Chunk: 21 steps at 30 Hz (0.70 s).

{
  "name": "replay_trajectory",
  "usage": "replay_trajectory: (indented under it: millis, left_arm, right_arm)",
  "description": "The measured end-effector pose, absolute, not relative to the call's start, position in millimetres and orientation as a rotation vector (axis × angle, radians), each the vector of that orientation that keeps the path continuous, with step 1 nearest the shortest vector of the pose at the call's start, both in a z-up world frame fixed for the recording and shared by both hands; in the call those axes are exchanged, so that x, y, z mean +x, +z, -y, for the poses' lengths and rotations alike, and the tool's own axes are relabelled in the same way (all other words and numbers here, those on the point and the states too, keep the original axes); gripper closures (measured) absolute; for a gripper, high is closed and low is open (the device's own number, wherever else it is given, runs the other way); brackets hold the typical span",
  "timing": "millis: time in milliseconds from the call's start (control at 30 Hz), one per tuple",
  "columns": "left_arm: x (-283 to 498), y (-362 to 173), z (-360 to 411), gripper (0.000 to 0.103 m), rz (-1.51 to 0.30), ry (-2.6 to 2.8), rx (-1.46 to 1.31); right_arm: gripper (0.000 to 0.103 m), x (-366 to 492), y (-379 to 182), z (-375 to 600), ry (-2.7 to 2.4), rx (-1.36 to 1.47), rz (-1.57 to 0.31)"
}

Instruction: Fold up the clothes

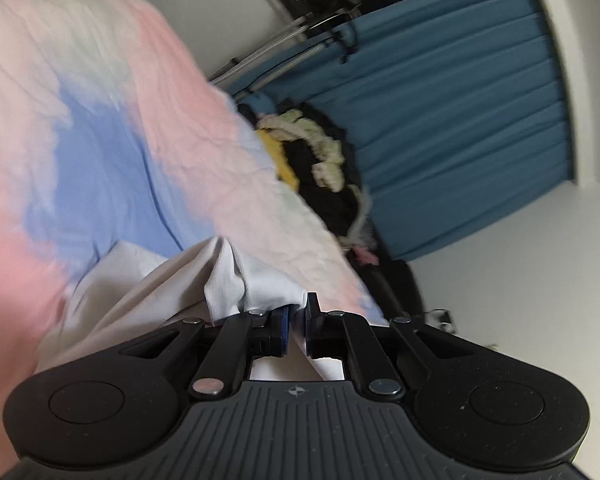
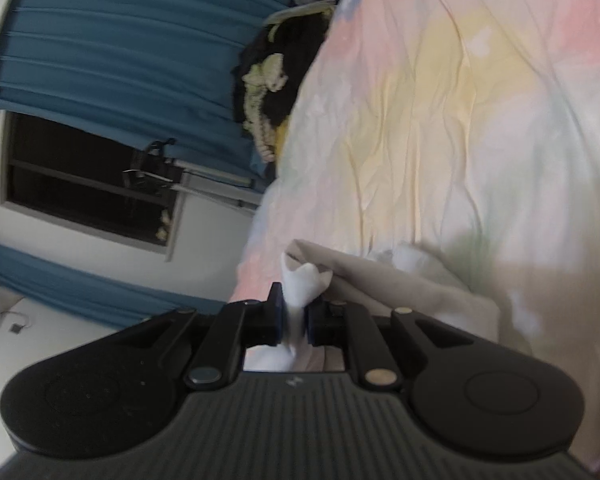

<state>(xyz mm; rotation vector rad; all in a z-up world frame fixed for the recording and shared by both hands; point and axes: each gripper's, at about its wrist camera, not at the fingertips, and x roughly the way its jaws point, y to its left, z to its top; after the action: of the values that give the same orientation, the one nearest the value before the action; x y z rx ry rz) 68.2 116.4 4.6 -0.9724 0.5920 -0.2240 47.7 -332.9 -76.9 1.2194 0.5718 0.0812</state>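
The left tool [image 1: 296, 330] is clenched on a bunched edge of the white garment [image 1: 236, 280]; the right tool [image 2: 294, 322] grips another bunch of it. The garment hangs between them above the pastel bedsheet [image 2: 440, 120], near the bed's edge. Dark clothes [image 1: 324, 172] lie beyond, against blue curtains [image 1: 460, 120].

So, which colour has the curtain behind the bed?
The curtain is teal blue, pleated; it shows best in the right wrist view.
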Motion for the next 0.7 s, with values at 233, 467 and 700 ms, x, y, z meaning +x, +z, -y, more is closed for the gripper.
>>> replay_trajectory:
  millis: [233, 467, 700]
  left_arm:
    - [156.6, -58.1, -116.1, 0.094, -0.720, -0.146, -0.899]
    - [182.7, -86.8, -111.8, 0.093, -0.762, -0.133, -0.821]
    - [169.8, -74.4, -93.9, 0.074, -0.723, -0.146, -0.633]
  right_arm:
    - [0.090, 139.3, -138.9, 326.6, -0.006, 1.151, -0.690]
    - [0.090, 169.1, -176.5, 322.5, -0.009, 1.069, -0.735]
    - [0.067, 156.3, -163.7, 316.9, 0.071, 0.953, -0.691]
